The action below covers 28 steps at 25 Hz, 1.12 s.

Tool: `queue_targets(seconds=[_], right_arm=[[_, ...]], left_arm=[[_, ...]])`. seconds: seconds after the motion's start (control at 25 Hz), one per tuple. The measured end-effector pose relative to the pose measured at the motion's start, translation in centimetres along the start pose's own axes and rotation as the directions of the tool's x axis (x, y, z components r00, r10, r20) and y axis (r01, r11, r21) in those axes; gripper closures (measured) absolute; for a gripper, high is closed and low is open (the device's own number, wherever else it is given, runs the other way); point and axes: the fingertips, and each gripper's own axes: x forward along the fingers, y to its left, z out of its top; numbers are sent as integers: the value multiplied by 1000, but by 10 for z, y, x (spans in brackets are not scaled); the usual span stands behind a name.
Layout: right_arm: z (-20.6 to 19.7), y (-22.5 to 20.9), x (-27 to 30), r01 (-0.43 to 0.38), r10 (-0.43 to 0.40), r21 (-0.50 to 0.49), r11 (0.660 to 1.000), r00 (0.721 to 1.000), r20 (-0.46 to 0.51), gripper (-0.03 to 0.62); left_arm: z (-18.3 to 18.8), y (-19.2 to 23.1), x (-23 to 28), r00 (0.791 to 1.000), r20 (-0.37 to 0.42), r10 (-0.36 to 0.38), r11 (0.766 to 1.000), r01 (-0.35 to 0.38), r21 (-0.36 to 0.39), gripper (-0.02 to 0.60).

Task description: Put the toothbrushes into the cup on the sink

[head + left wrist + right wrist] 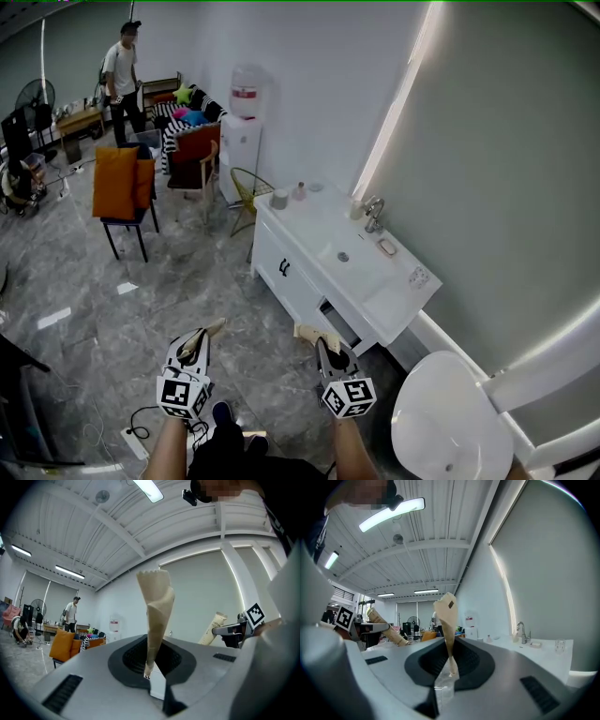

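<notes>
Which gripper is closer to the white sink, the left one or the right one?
Right. The right gripper is in front of the sink in the head view. The left gripper is farther off to the side, over the floor.

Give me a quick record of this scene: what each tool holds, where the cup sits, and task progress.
Left tool: shut on a beige paper packet
Right tool: shut on a second beige packet
Cup: upright on the sink counter, far end, beside a small bottle
Progress: neither packet in the cup; both tools short of the sink
</notes>
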Motion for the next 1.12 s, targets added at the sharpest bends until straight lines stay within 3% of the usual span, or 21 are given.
queue_targets(seconds=[0.24,0.52,0.92,1.12], right_arm=[[2,3,19,-19,19,-11,1000,1000,6,546],[6,-15,61,1,-1,-29,1000,1000,8,545],[14,-54,180,32,-32,-22,999,999,11,545],[36,-68,248,63,-63,-17,998,998,27,546]], left_arm=[[1,14,13,1000,13,9,1000,-9,-1,548],[-6,31,61,1000,22,-16,1000,16,-5,548],[-16,96,175,998,28,-48,999,49,-24,548],[-4,142,237,997,27,-76,997,76,-22,548]])
